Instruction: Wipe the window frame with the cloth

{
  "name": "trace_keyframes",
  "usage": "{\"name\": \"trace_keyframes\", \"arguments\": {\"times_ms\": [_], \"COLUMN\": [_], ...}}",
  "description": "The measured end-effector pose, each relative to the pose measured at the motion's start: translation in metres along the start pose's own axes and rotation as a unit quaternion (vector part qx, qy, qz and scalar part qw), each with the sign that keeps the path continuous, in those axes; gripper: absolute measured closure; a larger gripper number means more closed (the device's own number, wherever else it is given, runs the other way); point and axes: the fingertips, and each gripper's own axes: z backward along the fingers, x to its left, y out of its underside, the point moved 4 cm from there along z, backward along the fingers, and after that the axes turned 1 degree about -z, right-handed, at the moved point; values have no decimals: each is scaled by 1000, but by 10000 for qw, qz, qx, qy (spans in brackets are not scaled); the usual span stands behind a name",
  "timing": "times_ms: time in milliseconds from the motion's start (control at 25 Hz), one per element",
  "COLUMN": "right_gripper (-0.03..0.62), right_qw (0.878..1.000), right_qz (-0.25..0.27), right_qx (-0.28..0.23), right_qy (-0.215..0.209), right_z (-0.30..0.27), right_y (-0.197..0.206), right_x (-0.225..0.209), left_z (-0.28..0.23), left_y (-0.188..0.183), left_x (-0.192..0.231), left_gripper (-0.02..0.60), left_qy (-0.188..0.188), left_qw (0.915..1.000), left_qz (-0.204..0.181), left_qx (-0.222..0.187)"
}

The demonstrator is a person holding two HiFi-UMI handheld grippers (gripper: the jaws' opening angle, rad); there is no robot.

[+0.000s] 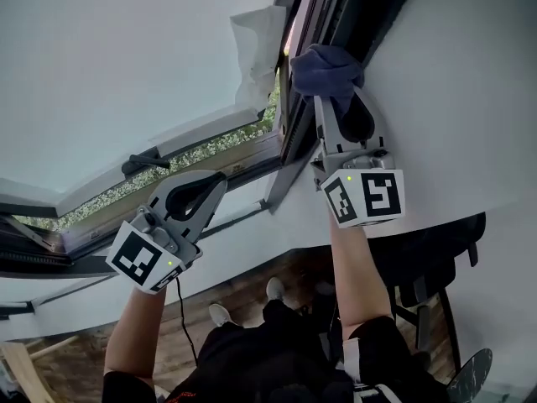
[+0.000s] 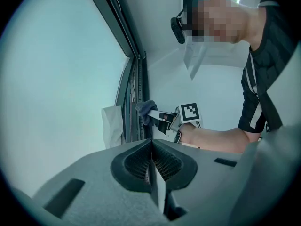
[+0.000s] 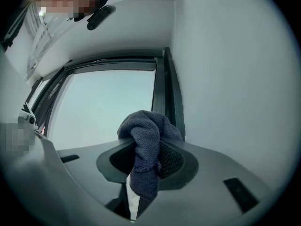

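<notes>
right claw (image 3: 141, 169) clamps cloth (image 3: 146, 138), wad bunched ahead as wiping pad | cloth against window frame (image 1: 294, 128), far right upright | left claw (image 2: 151, 166) closed on nothing, low left, clear of the stroke

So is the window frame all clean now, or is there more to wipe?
Not finished yet. Done: the cloth is picked up and pinched in the right gripper. Happening now: it looks pressed against the dark window frame, beside the white wall. Left: the other stretches of the frame. The pictures can't show which parts are already clean. The left gripper is shut and empty.
</notes>
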Motion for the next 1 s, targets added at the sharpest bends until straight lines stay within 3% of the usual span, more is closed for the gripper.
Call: {"name": "trace_keyframes", "arguments": {"times_ms": [200,480,760,1000], "right_gripper": [478,479,479,479], "right_qw": [9999,9999,9992,9955], "right_qz": [19,-22,-269,-482], "right_qx": [-92,-90,248,785], "right_qy": [35,38,132,217], "right_z": [-18,-21,-2,17], "right_y": [-18,-9,41,106], "right_x": [-5,-9,-6,3], "left_z": [-7,-13,-10,-3], "left_y": [-18,-7,24,55], "left_x": [7,13,-1,-11], "left_gripper": [560,560,560,560], "left_qy": [32,9,36,54], "left_qw": [9995,10000,9988,9983], "left_qz": [-250,-86,414,474], "left_qx": [-204,-44,240,325]}}
